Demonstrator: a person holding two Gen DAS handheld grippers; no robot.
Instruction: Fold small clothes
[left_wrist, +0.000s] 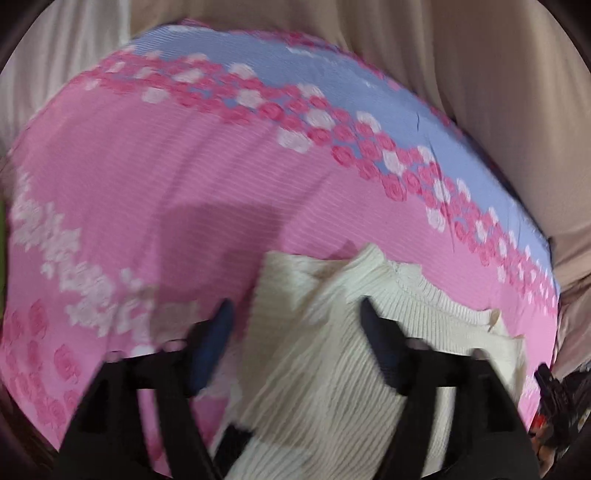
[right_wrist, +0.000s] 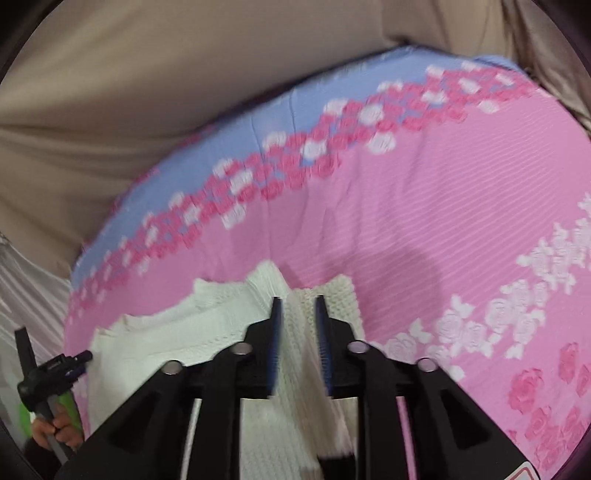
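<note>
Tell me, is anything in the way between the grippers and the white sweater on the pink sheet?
Nothing visible is. The cream knit sweater lies directly under both, on the pink rose-print bedsheet. The left hand-held gripper is open above it, and the right hand-held gripper has knit showing between its parted fingers.

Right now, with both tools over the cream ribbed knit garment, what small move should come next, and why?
Probably lower the left tool and close it on the cream ribbed knit garment: its fingers stand apart above the fabric, which lies partly folded on the pink floral bedsheet, gripping nothing.
</note>
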